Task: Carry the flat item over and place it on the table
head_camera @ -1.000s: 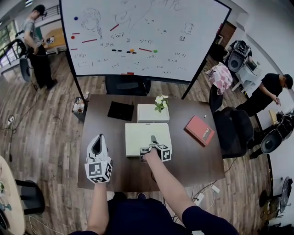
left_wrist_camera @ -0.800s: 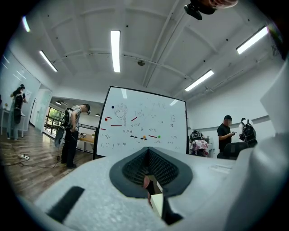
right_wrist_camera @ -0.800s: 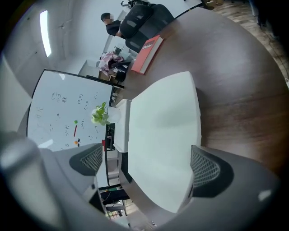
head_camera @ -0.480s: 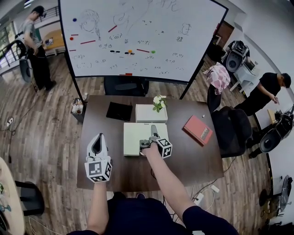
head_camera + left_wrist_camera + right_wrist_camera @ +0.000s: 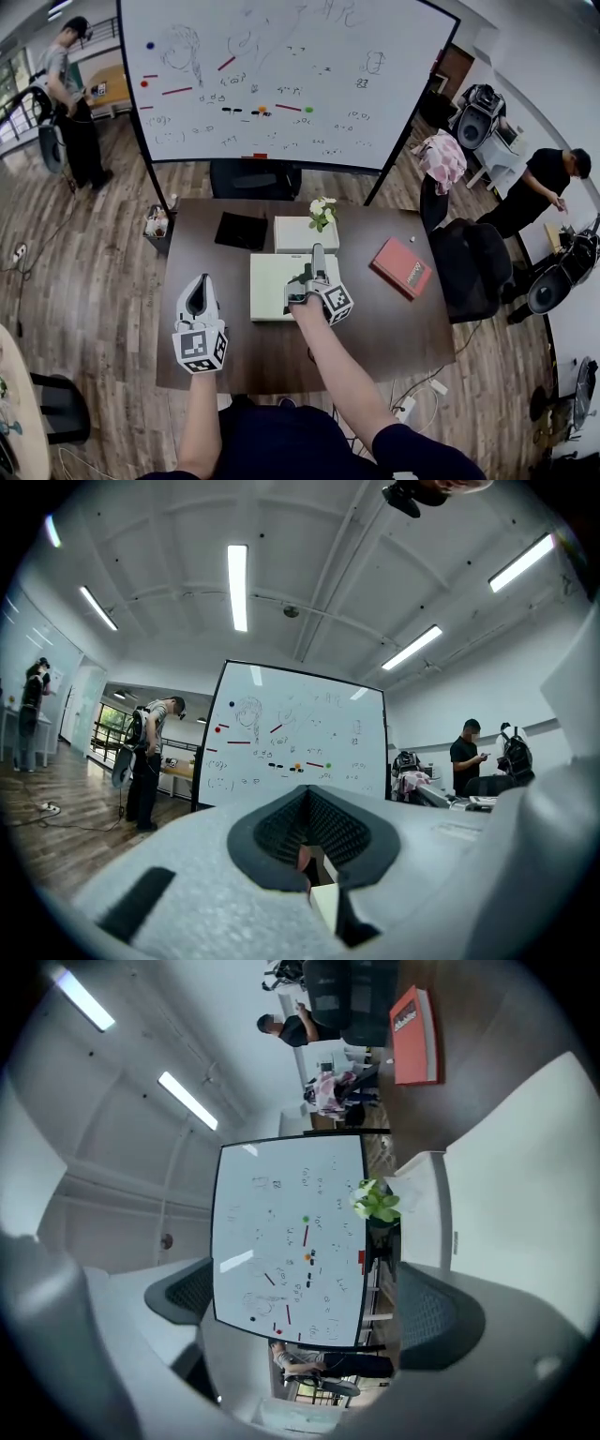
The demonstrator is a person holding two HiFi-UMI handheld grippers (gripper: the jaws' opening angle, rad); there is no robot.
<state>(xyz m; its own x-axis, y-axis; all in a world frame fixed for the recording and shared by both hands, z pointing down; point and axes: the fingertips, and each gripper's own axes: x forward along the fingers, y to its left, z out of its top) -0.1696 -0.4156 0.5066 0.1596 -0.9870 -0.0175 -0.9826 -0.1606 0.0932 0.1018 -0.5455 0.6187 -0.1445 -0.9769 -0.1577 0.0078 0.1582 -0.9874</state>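
Observation:
A flat pale-white board (image 5: pixel 277 274) lies on the brown table (image 5: pixel 375 323), in front of a white box. My right gripper (image 5: pixel 314 257) hovers over the board's right part, rolled on its side and pointing away from me. It is open with nothing between its jaws (image 5: pixel 309 1307); the whiteboard shows through the gap. The same board (image 5: pixel 525 1176) fills the right of the right gripper view. My left gripper (image 5: pixel 199 294) is held over the table's near-left edge. It is shut and empty (image 5: pixel 314 855).
On the table stand a white box (image 5: pixel 306 234) with a small flower plant (image 5: pixel 322 208), a black flat pad (image 5: pixel 244 231) and a red book (image 5: pixel 403 266). A whiteboard (image 5: pixel 281 75) stands behind the table, a black chair (image 5: pixel 473 267) to its right. People stand at the far left and far right.
My right gripper has risen from the board's near edge and moved forward over it, tipping up. The board stays flat on the table. The left gripper has not moved.

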